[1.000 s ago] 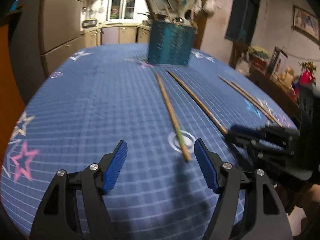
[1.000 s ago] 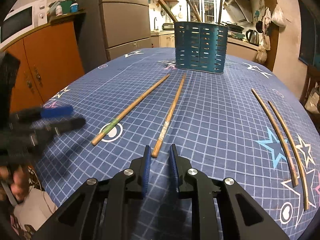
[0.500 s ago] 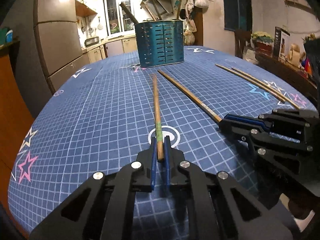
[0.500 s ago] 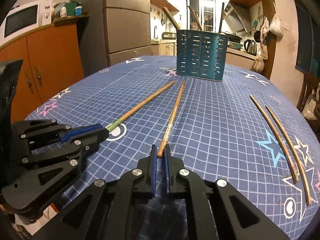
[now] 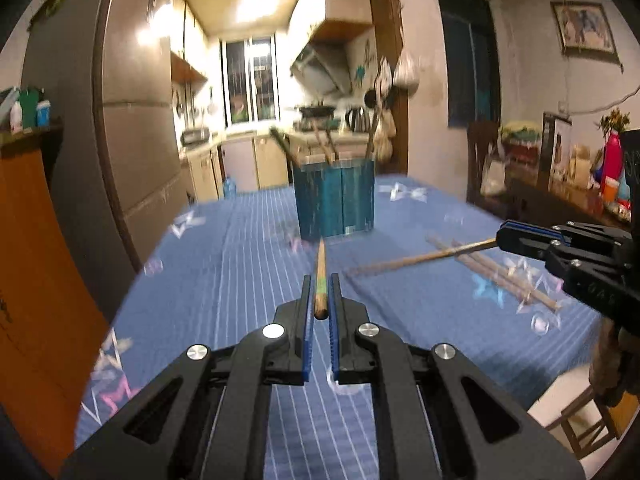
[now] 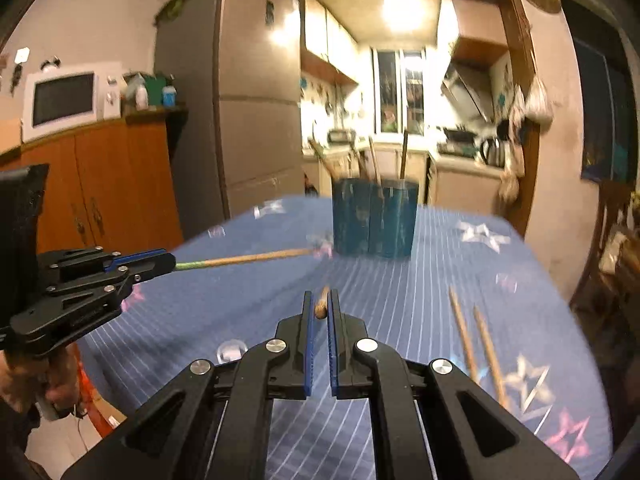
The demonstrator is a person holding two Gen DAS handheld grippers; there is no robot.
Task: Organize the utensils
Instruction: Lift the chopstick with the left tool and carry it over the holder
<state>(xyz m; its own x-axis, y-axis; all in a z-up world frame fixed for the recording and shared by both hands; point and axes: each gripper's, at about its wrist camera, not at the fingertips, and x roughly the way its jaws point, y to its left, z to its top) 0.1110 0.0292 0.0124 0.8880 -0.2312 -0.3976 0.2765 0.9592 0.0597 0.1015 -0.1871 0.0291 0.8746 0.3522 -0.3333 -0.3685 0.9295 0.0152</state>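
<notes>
My left gripper (image 5: 320,282) is shut on a wooden chopstick with a green band (image 5: 321,276), lifted off the table and pointing at the blue slotted utensil holder (image 5: 334,200). My right gripper (image 6: 319,298) is shut on a second wooden chopstick (image 6: 321,305), also lifted. In the left wrist view the right gripper (image 5: 504,240) holds its chopstick (image 5: 420,259) out to the left. In the right wrist view the left gripper (image 6: 160,260) holds the green-banded chopstick (image 6: 248,259) toward the holder (image 6: 374,220), which has several utensils in it.
Two more chopsticks (image 6: 476,344) lie on the blue star-patterned tablecloth (image 6: 400,320) at the right; they also show in the left wrist view (image 5: 492,272). A fridge (image 6: 256,112) and an orange cabinet (image 6: 100,184) stand left of the table.
Both grippers closed on a chopstick each half a second ago; now both have lifted the chopsticks off the table and raised them, tips toward the holder.
</notes>
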